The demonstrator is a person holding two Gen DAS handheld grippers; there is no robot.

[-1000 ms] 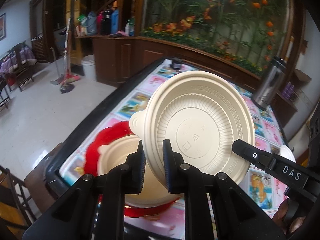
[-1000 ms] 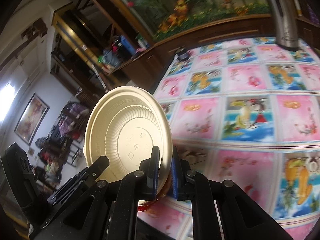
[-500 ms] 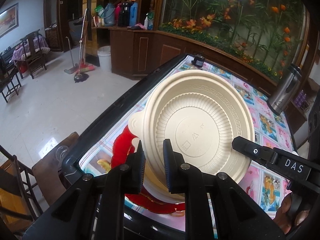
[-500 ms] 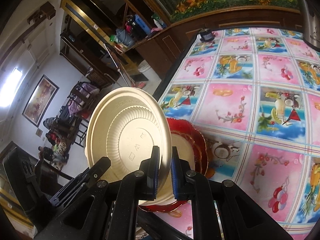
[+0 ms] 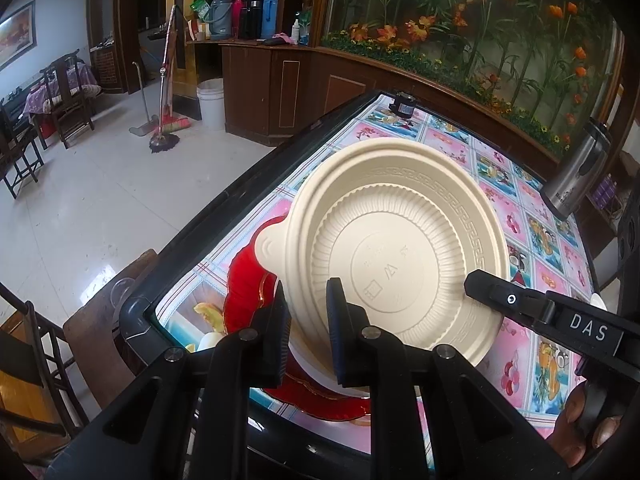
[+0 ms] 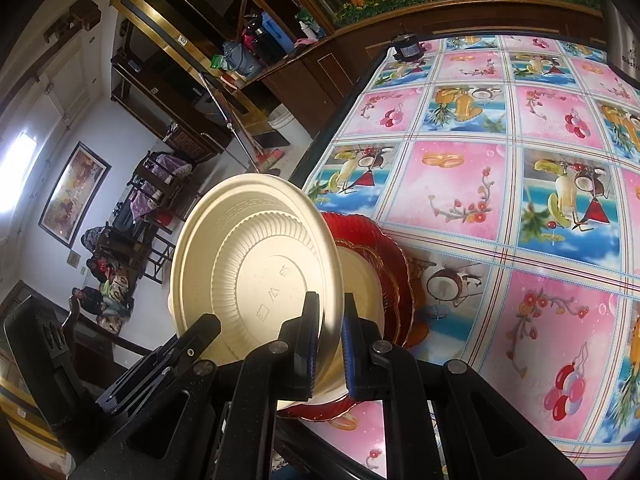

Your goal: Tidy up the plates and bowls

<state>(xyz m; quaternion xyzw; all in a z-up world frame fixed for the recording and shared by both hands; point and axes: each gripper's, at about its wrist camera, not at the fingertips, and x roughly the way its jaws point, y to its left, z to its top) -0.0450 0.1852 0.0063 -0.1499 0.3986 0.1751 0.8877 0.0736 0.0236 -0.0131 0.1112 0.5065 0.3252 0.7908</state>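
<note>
The left gripper (image 5: 307, 312) & right gripper (image 6: 331, 324) both pinch the rim of one cream bowl (image 5: 400, 252), tilted w/ its bottom to the cameras, above the red plate (image 6: 384, 248) near table edge (image 5: 208, 232).

daylit, sharp frames; window (image 6: 18, 168) blown out, glare on floor (image 5: 100, 272), heavy fisheye warp, dark corners.

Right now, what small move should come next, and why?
Probably lower the bowl onto the cream dish in the red plate. Both tongs, left and right, pinch its rim, and it hangs tilted just above that stack.
</note>
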